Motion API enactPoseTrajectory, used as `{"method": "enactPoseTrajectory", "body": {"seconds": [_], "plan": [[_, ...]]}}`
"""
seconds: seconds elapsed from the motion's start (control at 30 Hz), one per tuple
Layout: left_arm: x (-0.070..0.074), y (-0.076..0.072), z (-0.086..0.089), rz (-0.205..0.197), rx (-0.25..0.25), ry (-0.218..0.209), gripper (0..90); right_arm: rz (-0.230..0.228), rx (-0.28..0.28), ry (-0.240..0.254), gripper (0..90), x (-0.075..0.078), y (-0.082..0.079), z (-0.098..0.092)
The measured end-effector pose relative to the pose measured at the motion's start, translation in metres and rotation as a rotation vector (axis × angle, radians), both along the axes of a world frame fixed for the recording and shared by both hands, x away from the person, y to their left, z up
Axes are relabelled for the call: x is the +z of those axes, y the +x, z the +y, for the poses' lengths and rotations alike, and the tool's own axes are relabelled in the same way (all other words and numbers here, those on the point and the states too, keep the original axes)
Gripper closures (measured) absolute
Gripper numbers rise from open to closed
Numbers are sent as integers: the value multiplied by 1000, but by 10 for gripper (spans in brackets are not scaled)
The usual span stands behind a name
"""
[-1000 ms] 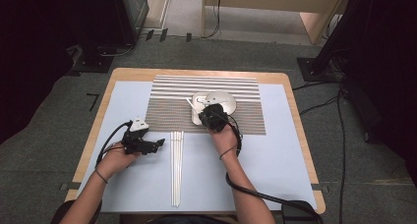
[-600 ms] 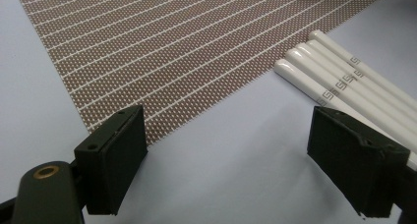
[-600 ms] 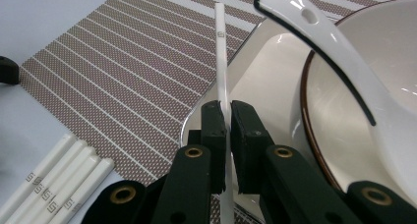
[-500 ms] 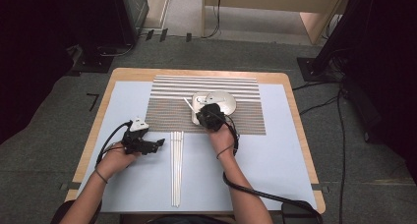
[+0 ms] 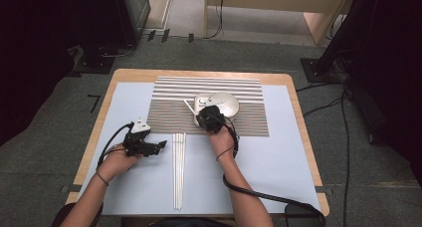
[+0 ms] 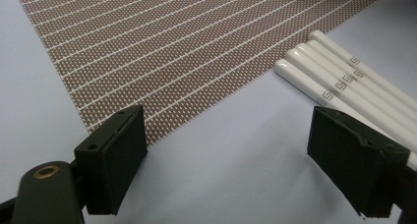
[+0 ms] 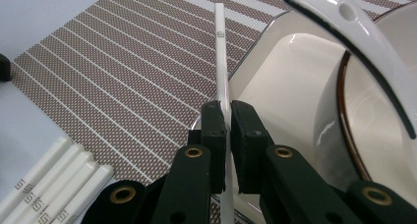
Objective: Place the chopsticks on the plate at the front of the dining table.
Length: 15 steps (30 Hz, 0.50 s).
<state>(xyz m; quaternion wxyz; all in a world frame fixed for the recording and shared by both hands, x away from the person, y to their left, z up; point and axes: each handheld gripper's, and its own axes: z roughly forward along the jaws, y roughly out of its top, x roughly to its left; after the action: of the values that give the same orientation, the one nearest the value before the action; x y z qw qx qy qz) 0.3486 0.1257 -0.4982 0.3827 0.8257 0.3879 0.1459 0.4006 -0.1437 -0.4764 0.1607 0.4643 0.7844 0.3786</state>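
while the left gripper (image 6: 231,170) hangs wide open and empty, the right gripper (image 7: 229,130) pinches a white chopstick (image 7: 221,52) slanting over the bowl's rim (image 7: 255,54).

The left gripper (image 5: 160,145) rests low at near left, jaws wide apart. The right gripper (image 7: 227,117), farther off at centre, has its jaws pinched together; forearm stretched forward.

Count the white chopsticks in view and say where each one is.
5. Four chopsticks lie side by side on the blue table cover, just below the striped mat. One chopstick is clamped in the right hand-held gripper, over the square dish. Others may be hidden.
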Motion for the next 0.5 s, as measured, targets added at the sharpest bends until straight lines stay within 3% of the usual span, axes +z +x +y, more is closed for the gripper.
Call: {"method": "enactPoseTrajectory", "body": {"seconds": [0.5], "plan": [[0, 0, 0, 0, 0, -1, 147, -10, 9, -7, 845, -1, -1, 0]]}}
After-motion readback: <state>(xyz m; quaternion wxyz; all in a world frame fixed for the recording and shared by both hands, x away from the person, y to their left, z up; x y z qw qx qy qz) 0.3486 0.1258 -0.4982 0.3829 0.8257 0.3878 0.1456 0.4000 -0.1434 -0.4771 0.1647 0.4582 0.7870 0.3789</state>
